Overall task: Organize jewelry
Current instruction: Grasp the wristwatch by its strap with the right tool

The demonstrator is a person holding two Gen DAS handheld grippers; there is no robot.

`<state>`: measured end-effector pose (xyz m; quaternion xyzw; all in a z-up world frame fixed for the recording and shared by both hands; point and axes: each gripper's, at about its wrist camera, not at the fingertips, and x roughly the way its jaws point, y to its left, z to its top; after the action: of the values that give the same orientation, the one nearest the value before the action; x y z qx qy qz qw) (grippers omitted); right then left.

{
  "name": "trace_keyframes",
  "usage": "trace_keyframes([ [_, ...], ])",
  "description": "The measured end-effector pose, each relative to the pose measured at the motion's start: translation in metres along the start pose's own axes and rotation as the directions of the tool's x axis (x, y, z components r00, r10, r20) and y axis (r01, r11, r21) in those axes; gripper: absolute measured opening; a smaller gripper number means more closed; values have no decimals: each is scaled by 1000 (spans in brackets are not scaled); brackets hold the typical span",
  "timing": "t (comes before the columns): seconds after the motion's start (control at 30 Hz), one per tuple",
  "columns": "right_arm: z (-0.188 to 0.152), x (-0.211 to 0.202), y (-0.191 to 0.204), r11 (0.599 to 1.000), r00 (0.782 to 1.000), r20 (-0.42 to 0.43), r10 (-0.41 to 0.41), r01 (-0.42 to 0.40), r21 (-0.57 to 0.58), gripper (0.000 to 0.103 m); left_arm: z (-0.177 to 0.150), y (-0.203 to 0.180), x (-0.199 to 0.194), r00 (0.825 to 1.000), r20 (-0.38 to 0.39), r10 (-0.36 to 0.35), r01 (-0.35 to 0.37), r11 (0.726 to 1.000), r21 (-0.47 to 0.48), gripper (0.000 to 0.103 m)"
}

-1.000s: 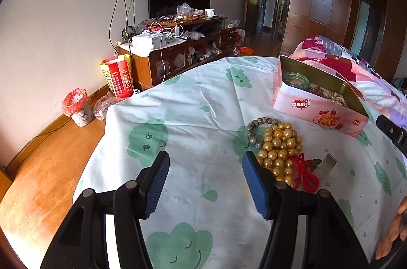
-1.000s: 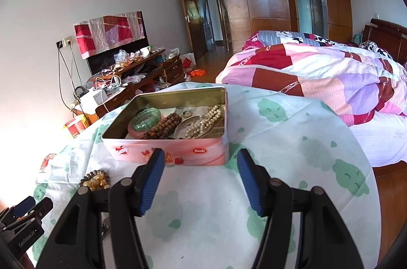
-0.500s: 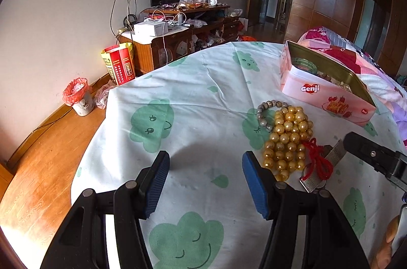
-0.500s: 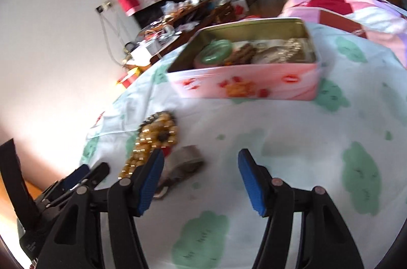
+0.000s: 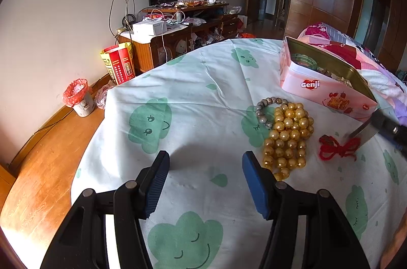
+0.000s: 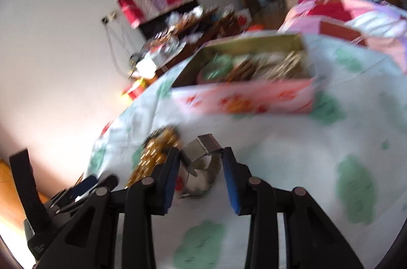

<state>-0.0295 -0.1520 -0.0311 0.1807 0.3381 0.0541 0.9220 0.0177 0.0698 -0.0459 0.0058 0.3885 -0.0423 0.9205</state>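
A pile of gold beads (image 5: 290, 136) lies on the cloud-print tablecloth (image 5: 193, 101) with a grey bead bracelet (image 5: 264, 111) at its far edge. A red cord (image 5: 338, 146) lies to their right. My left gripper (image 5: 206, 167) hovers open and empty just left of the beads. In the blurred right wrist view my right gripper (image 6: 201, 162) is closing its jaws on a silver metal band (image 6: 201, 159), which fills the gap between the pads. The open pink tin (image 6: 244, 101) behind it holds a green bangle (image 6: 218, 68) and several bead strings.
The pink tin (image 5: 323, 88) stands at the table's far right. The table's left edge drops to a wooden floor (image 5: 38, 167) with a small red-lined bin (image 5: 78, 101). A cluttered TV cabinet (image 5: 178, 34) lines the wall. A bed with a pink quilt (image 6: 356, 14) lies beyond the table.
The right gripper swung down and left from the tin to the silver band, and its jaws narrowed around it. The band and red cord shifted right. The left gripper stayed open.
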Motion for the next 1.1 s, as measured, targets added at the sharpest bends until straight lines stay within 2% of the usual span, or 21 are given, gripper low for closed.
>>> trace_keyframes([
  [0.07, 5, -11, -3, 998, 997, 55, -62, 63, -23, 38, 0, -1, 0, 1000, -1, 4, -4, 1000, 5, 60],
  [0.13, 12, -20, -1, 983, 980, 125, -157, 167, -76, 38, 0, -1, 0, 1000, -3, 8, -8, 1000, 9, 60],
  [0.23, 14, -14, 9, 948, 966, 119, -230, 250, -198, 38, 0, -1, 0, 1000, -3, 9, -9, 1000, 10, 60],
  [0.33, 7, -5, 15, 944, 982, 29, -187, 187, -271, 38, 0, -1, 0, 1000, -3, 6, -6, 1000, 7, 60],
  [0.43, -10, 0, 29, 926, 985, -81, -150, 112, -361, 42, 0, -2, 0, 1000, -3, 6, -6, 1000, 8, 60],
  [0.5, -23, -8, 34, 926, 988, -144, -62, 4, -377, 64, 0, -1, 0, 1000, -2, 4, -4, 1000, 6, 60],
  [0.57, -29, -18, 32, 931, 986, -166, 13, -73, -357, 71, 0, -1, 0, 1000, -2, 3, -3, 1000, 4, 60],
  [0.6, -29, -24, 27, 940, 986, -164, 35, -88, -329, 71, 0, -1, 0, 1000, -2, 2, -2, 1000, 3, 60],
  [0.67, -25, -28, 17, 958, 989, -144, 31, -71, -278, 71, 0, -1, 0, 1000, -2, 3, -3, 1000, 5, 60],
  [0.73, -17, -34, 0, 983, 995, -95, -1, -16, -181, 71, 0, -1, 0, 1000, -2, 4, -4, 1000, 6, 60],
  [0.8, -9, -31, -19, 998, 995, -85, -53, 49, -49, 72, 0, -1, 0, 1000, -3, 7, -7, 1000, 9, 60],
  [0.9, -3, -18, -33, 993, 993, -111, -28, 40, 108, 71, 0, -1, 0, 1000, -2, 6, -6, 1000, 8, 60],
  [1.0, 1, 0, -20, 991, 990, -131, -57, 72, 111, 70, 0, -2, 0, 1000, -3, 9, -9, 1000, 11, 60],
  [1.1, -1, 22, 2, 987, 974, -164, -155, 161, 23, 68, 0, -2, -1, 1000, -1, 7, -7, 1000, 8, 60],
])
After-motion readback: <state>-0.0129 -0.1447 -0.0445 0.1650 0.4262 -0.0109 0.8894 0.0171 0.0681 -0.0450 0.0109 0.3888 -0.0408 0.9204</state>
